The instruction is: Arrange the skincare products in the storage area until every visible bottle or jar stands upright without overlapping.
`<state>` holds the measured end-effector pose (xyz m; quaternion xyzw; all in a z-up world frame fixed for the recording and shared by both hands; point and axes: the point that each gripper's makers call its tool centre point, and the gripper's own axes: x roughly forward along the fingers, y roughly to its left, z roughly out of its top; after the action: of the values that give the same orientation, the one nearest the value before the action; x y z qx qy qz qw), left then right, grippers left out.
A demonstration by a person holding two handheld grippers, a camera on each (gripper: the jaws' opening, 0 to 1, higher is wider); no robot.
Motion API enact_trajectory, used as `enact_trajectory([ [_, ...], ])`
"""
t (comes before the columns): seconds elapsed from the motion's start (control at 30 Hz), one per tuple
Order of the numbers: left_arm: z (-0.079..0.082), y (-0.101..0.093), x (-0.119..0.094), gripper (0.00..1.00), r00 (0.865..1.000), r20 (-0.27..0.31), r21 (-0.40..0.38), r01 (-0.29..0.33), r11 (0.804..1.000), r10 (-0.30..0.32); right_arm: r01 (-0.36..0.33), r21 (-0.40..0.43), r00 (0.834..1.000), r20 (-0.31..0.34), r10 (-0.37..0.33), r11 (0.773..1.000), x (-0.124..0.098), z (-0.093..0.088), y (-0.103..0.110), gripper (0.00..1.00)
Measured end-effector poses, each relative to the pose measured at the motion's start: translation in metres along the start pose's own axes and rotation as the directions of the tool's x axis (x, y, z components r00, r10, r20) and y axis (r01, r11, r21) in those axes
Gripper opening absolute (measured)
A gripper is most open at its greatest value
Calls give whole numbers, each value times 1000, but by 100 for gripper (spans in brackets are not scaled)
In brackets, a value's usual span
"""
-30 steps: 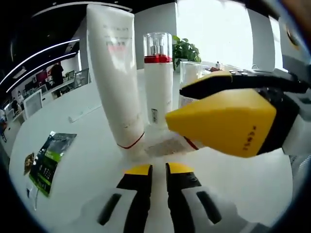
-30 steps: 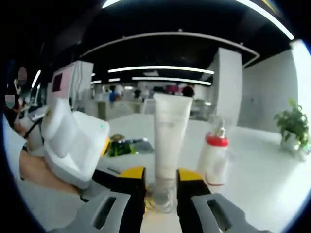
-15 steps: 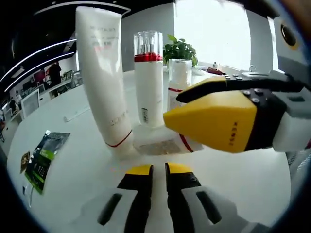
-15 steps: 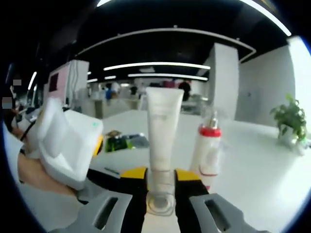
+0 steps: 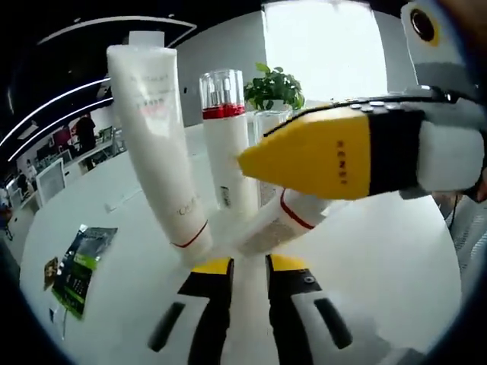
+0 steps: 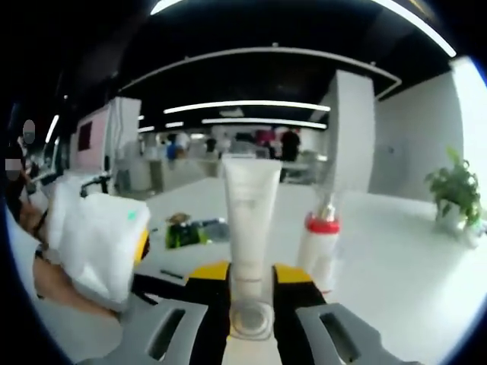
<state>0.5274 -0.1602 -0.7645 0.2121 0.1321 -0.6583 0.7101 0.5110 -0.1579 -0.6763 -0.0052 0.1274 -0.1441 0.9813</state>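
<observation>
A tall white tube (image 5: 160, 152) stands on its cap on the white table (image 5: 396, 258). Beside it stands a white bottle (image 5: 228, 144) with a red band and a clear cap. My right gripper (image 5: 266, 163), seen as a yellow and black wedge, is shut on a second red-banded white bottle (image 5: 283, 219), which tilts with its lower end near the table. My left gripper (image 5: 249, 266) sits low in front of it, jaws nearly together with nothing between them. In the right gripper view my right gripper (image 6: 251, 281) pinches that bottle's round clear end (image 6: 251, 323), with the tube (image 6: 249, 205) and upright bottle (image 6: 319, 243) behind.
A green packet (image 5: 80, 266) lies flat on the table at the left, also the green packet (image 6: 190, 228) beyond the left gripper's white body (image 6: 99, 243), which a hand holds. A potted plant (image 5: 274, 87) stands at the far side. Something clear (image 5: 268, 122) rises behind the right gripper.
The red-banded bottle lay flat on the table; my right gripper has now raised one end so it tilts up. Both views have shifted slightly.
</observation>
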Motion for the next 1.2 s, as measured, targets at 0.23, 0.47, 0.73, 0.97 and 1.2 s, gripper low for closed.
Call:
enact_trajectory([
  [0.23,14,-14,4,31,996,65,167,53,985,-64,-33,81,999,-40,36,996,1,4,-1,13],
  [0.47,16,-19,4,24,995,74,232,52,971,-71,-60,99,994,-82,69,993,8,4,1,13],
  [0.73,17,-16,1,24,995,72,156,61,986,-73,-93,64,992,-79,98,994,19,8,8,14],
  [0.97,15,-12,0,23,996,66,117,53,992,-61,-109,-4,992,-60,109,994,18,8,17,25],
  [1.2,14,-9,0,23,996,63,100,50,994,-57,-74,-111,996,-56,68,991,10,2,8,19],
])
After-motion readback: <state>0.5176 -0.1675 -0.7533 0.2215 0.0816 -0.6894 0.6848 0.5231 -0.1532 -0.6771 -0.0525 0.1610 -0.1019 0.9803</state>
